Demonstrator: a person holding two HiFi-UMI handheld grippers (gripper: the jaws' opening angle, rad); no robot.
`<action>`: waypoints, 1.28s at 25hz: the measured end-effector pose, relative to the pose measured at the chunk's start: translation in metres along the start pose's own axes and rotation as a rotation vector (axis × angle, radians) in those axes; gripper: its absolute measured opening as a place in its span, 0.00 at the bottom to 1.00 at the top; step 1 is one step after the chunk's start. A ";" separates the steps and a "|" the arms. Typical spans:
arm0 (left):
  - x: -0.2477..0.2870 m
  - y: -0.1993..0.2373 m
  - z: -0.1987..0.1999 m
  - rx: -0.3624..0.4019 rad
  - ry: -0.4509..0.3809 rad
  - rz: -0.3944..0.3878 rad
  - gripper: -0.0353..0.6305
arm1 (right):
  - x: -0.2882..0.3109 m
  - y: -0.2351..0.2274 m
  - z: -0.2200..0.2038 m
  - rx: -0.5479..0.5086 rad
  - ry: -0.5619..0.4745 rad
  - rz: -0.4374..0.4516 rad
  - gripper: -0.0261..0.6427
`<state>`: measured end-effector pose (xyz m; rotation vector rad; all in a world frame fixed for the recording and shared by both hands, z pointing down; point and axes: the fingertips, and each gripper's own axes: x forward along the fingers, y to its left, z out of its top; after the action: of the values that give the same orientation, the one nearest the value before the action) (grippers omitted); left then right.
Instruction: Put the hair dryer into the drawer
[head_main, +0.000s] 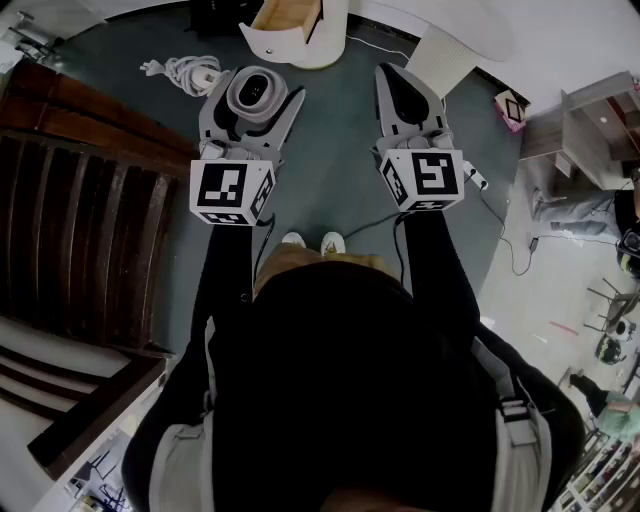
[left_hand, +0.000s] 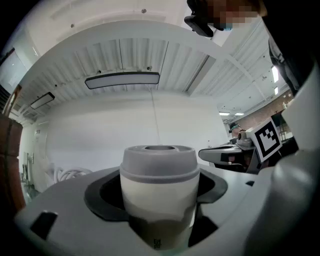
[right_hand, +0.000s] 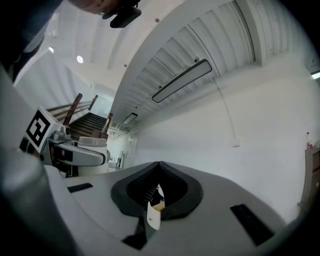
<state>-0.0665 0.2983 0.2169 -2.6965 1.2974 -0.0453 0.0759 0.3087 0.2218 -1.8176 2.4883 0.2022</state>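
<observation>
The hair dryer (left_hand: 159, 190) looks like smooth matt plastic. The right gripper (right_hand: 156, 185) is matt grey plastic with black ribbed pads (right_hand: 172, 186). The drawer (head_main: 283, 18) is pale bare wood.

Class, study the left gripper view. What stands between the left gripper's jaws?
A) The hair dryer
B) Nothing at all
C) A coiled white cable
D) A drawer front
A: the left gripper has its jaws closed on the hair dryer, whose white body and grey cap fill the gap between them.
</observation>
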 end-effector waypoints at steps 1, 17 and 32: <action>-0.001 0.000 0.000 -0.002 -0.001 -0.001 0.61 | 0.000 0.000 0.000 0.006 -0.001 0.001 0.08; -0.010 0.008 -0.005 -0.007 0.009 0.023 0.61 | 0.002 0.005 -0.004 0.016 0.003 0.011 0.08; -0.010 0.028 -0.011 0.004 0.023 0.016 0.61 | 0.017 0.014 -0.014 0.030 0.017 0.028 0.08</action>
<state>-0.0959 0.2872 0.2238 -2.6895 1.3232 -0.0771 0.0582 0.2947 0.2347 -1.7820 2.5150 0.1495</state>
